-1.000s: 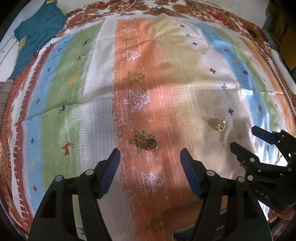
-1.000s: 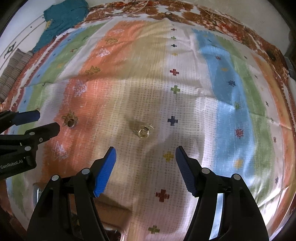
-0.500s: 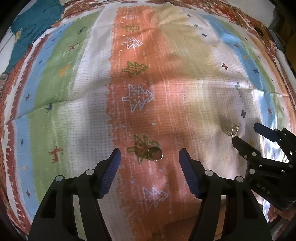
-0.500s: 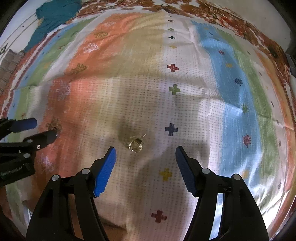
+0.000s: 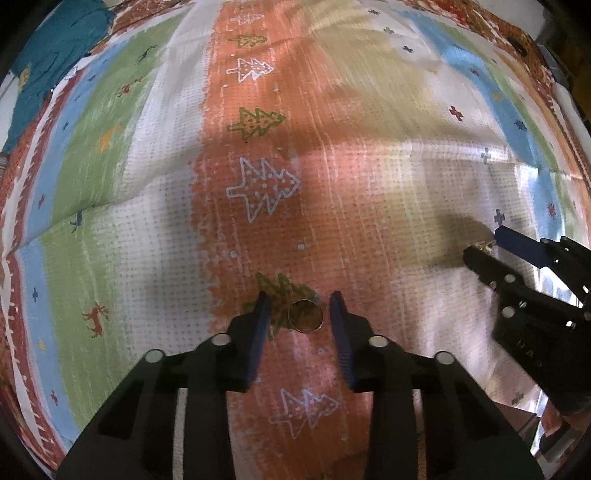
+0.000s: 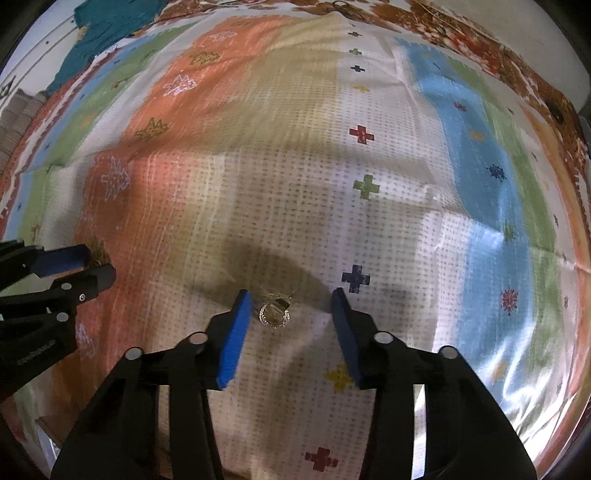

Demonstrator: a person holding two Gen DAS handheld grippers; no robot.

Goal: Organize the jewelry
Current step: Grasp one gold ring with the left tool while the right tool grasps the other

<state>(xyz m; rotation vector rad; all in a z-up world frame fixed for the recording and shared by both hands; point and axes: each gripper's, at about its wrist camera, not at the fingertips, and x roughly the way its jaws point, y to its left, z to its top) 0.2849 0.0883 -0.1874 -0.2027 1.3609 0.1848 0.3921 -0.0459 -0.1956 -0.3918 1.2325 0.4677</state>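
Meanwhile, both claws have just been closing over a striped bedspread (image 5: 122,206): the left claw (image 5: 300,309) brackets a plain gold ring (image 5: 305,315), the right claw (image 6: 291,307) an ornate ring (image 6: 274,313), neither yet pinched. Light, hard, slippery; best gripped across the band.

Hidden, cropped and unclear spots

In the left wrist view the right gripper (image 5: 484,246) covers nearly all of the small gold piece (image 5: 484,246) at its tips (only a glint shows), and its body runs off the right edge. In the right wrist view the left gripper (image 6: 96,268) hides whatever lies at its tips, its body cut by the left edge. The teal cloth (image 6: 110,26) is cropped at the top, and a brown shape (image 5: 550,424) low right is too unclear to name.
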